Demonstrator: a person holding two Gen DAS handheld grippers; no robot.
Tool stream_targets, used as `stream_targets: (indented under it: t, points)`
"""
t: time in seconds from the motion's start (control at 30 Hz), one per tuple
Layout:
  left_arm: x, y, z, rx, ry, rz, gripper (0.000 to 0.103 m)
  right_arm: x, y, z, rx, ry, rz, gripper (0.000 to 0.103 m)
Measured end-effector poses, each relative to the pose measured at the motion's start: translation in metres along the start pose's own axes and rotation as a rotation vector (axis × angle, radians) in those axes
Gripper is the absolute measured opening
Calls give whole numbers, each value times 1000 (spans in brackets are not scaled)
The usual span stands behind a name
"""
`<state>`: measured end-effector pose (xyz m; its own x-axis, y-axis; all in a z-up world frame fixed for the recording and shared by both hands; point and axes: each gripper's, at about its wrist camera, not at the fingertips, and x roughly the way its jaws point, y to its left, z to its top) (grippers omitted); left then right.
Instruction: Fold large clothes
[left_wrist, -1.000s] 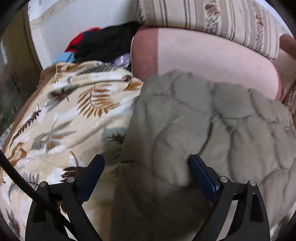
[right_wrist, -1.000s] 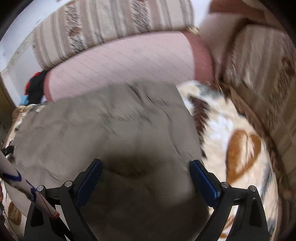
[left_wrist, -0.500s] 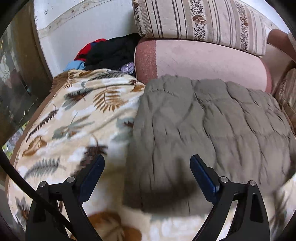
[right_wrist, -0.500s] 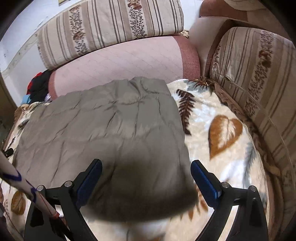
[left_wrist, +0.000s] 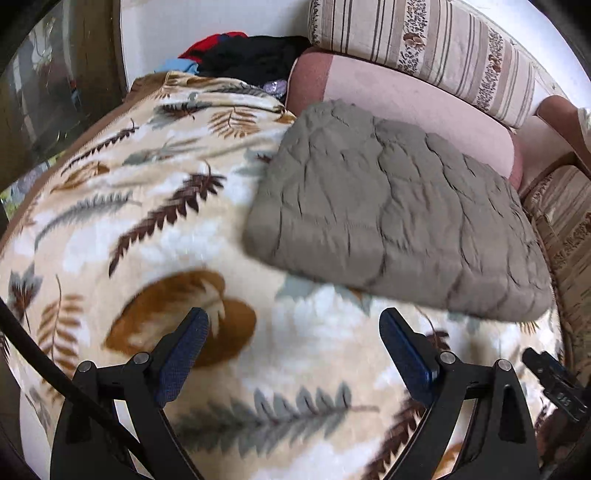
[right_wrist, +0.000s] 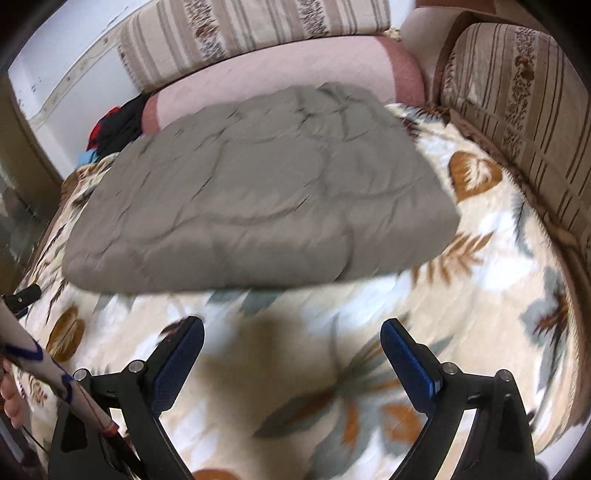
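**Folded grey quilted garment lies on the leaf-print blanket, both tongs spread and empty**

The grey quilted garment (left_wrist: 399, 218) lies as a thick, roughly rectangular folded pad on a cream blanket (left_wrist: 155, 229) printed with brown, grey and orange leaves. Its far edge sits against a pink cushion (left_wrist: 417, 99), which lies below a striped cushion (left_wrist: 424, 48) along the wall. In the right wrist view the same garment (right_wrist: 266, 199) fills the middle of the frame, its near edge well apart from the tongs, with bare blanket (right_wrist: 491, 280) showing in front of it and to its right. Another striped cushion (right_wrist: 517, 110) stands along the right side of the blanket.

The left tongs (left_wrist: 293, 354) hang above the blanket with the blue pads wide apart and nothing between them; only the leaf print shows in the gap. The right tongs (right_wrist: 291, 362) are likewise spread wide and empty, over the blanket in front of the garment. Neither touches the garment.

Beyond the blanket's far left corner, a heap of dark clothes (left_wrist: 251, 55) with red and blue pieces lies by the white wall. At the left edge of the right wrist view, part of a hand (right_wrist: 11, 398) shows beside a white stick with blue markings (right_wrist: 44, 373). Both views are somewhat motion-blurred.
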<state>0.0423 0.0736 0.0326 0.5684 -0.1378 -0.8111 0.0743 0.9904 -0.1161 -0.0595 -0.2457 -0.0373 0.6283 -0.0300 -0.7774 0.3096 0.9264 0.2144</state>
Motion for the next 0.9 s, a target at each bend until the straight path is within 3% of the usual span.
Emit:
stream_targets:
  t: [0.17, 0.43, 0.77, 0.9]
  points:
    - [-19, -10, -24, 55, -12, 0, 94, -6, 23, -15, -49, 2, -7, 99]
    - [-35, -21, -33, 99, -33, -12, 94, -18, 39, -20, -83, -20, -12, 99]
    - [-24, -21, -33, 103, -9, 4, 94, -13, 31, -22, -65, -10, -29, 99]
    - [-9, -7, -25, 70, 26, -27, 94, -12, 17, -17, -41, -22, -49, 99]
